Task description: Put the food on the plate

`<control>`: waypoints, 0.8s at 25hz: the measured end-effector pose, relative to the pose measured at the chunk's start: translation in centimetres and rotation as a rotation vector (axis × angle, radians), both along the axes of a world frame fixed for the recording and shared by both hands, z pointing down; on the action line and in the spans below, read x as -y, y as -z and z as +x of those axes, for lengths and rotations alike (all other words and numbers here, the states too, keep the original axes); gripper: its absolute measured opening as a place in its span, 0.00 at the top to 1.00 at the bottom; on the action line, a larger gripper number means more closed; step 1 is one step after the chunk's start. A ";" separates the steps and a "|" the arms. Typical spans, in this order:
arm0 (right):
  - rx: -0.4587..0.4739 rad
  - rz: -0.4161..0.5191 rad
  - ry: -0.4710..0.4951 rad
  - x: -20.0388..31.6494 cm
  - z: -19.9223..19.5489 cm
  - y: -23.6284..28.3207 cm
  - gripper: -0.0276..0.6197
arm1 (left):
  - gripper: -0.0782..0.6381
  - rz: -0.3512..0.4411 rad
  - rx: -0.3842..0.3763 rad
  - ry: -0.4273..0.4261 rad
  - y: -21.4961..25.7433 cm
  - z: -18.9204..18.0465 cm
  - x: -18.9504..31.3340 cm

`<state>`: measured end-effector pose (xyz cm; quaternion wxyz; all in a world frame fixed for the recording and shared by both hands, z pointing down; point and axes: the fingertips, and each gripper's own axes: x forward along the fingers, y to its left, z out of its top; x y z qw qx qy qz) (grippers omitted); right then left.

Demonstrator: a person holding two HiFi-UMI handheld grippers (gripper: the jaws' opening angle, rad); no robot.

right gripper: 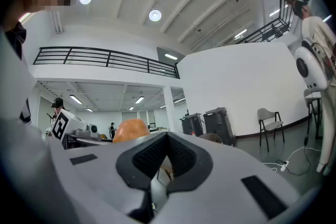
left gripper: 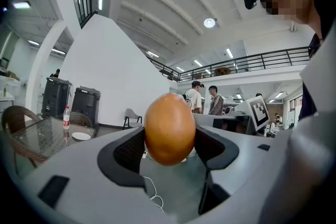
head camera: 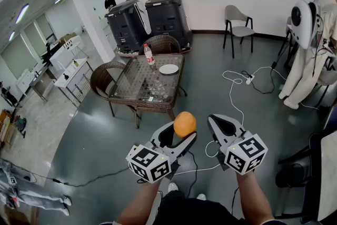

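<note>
Glass-topped wicker counter at 12 o'clock bears a white round plate; left hand-held gripper clamps a round orange fruit, right hand-held gripper jaws closed, empty.

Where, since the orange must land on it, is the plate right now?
In the head view the plate lies on the glass-topped wicker table, near its far right corner, just right of the water bottle.
</note>
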<state>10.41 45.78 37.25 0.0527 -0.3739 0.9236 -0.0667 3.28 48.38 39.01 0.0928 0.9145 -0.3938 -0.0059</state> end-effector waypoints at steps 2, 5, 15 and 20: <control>-0.003 0.001 -0.001 -0.1 -0.2 -0.1 0.95 | 0.47 0.001 -0.001 0.000 -0.1 -0.2 -0.1; 0.003 0.000 0.007 -0.2 -0.4 -0.2 0.95 | 0.47 0.001 -0.002 0.001 -0.3 -0.3 -0.1; 0.005 -0.007 0.020 1.1 0.8 0.8 0.95 | 0.47 -0.008 -0.003 0.014 0.6 0.7 1.1; -0.007 -0.021 0.025 3.4 2.2 1.5 0.95 | 0.47 -0.026 -0.007 0.016 1.1 2.1 3.3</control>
